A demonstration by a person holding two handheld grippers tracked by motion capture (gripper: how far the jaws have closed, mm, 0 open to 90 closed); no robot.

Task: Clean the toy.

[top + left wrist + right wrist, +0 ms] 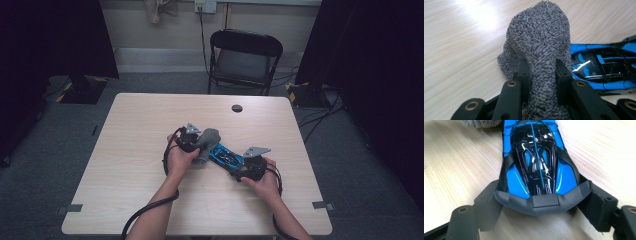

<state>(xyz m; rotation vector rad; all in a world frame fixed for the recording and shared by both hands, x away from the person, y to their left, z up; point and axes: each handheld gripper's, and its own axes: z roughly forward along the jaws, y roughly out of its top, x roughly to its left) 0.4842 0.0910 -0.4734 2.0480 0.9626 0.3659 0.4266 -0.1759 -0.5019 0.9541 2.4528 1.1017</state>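
A grey terry cloth (541, 40) stands bunched up on the wooden table (140, 120), and my left gripper (542, 67) is shut on its lower part, the two black fingers (524, 72) pinching it from both sides. From above, the left gripper (199, 144) and the cloth (209, 137) sit near the table's middle. Just right of the cloth lies a blue and black toy race car (226, 156). My right gripper (541, 202) is shut on the car (536, 157) at its dark rear wing, one jaw on each side. The cloth's edge (484, 122) touches the car's nose.
A black folding chair (245, 57) stands behind the table's far edge. A round black cable hole (237, 108) lies in the tabletop beyond the car. Cables trail from both grippers off the near edge. Dark curtains flank the room.
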